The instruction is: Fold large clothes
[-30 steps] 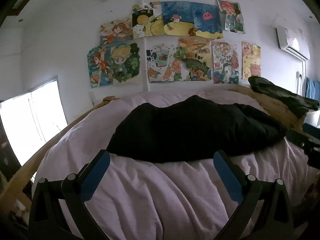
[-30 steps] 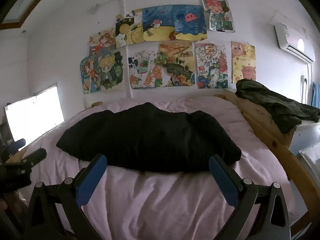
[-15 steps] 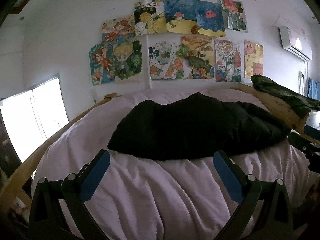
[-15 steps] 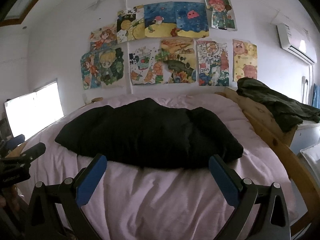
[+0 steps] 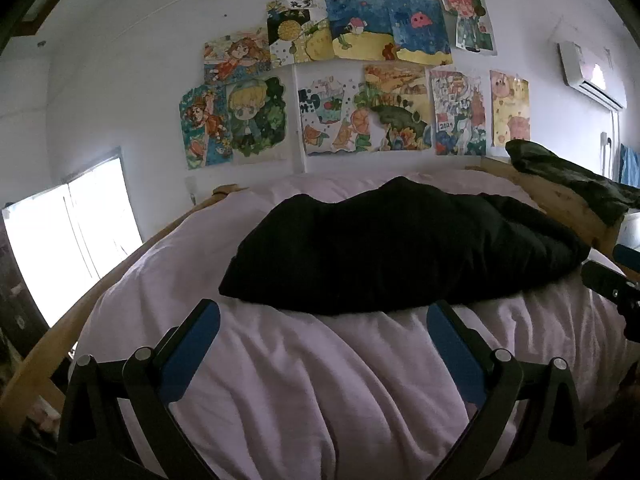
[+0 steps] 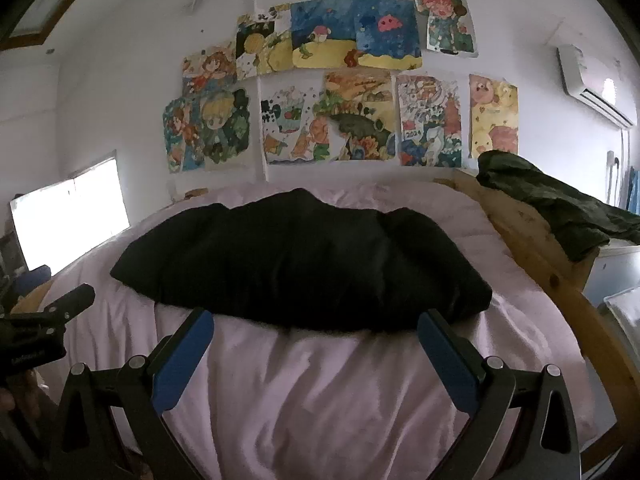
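A large black garment (image 5: 400,252) (image 6: 300,264) lies spread across the middle of a bed with a pale pink cover (image 5: 320,380) (image 6: 320,392). My left gripper (image 5: 323,312) hovers open over the near part of the cover, short of the garment's near edge, with nothing between its blue pads. My right gripper (image 6: 314,320) is also open and empty, its tips close to the garment's near hem. The other gripper's tip (image 5: 608,284) shows at the right edge of the left wrist view, and the other gripper's body (image 6: 44,324) shows at the left edge of the right wrist view.
A wooden bed rail (image 6: 560,276) runs along the right side, with a dark green garment (image 6: 560,208) draped over it. Another wooden rail (image 5: 80,320) borders the left. Colourful drawings (image 5: 352,80) cover the white wall behind the bed. A bright window (image 5: 68,248) is at left.
Both views have tilted slightly downward and edged forward; the garment sits a little lower in frame. Both grippers stay open and the garment has not moved.
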A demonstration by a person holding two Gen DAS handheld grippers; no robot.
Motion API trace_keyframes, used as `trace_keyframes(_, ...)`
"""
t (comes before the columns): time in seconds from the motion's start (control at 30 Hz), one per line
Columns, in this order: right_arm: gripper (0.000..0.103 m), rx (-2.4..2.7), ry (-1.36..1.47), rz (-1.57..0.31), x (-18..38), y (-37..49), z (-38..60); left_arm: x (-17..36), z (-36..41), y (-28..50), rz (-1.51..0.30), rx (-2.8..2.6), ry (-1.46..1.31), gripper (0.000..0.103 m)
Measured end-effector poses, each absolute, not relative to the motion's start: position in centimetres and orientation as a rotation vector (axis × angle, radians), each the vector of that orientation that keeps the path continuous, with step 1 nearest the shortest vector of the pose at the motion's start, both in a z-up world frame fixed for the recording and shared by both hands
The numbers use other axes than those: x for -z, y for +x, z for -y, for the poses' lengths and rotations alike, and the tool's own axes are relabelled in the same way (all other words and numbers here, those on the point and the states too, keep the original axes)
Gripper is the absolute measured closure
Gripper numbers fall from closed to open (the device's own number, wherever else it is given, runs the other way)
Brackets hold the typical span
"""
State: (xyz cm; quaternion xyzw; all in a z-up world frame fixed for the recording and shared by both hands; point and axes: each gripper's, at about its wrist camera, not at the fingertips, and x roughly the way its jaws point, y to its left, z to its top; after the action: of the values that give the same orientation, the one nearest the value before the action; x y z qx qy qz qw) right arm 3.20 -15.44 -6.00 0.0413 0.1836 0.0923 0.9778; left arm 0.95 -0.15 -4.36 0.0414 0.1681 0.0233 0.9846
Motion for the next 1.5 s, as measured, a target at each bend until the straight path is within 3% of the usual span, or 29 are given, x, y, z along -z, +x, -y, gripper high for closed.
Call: trace_keyframes(1.5, 0.000, -0.202, 0.077, -0.383, 6.10, 3.08, 15.17, 4.33, -0.16, 1.02, -0.340, -0.044, 0.091, 0.001)
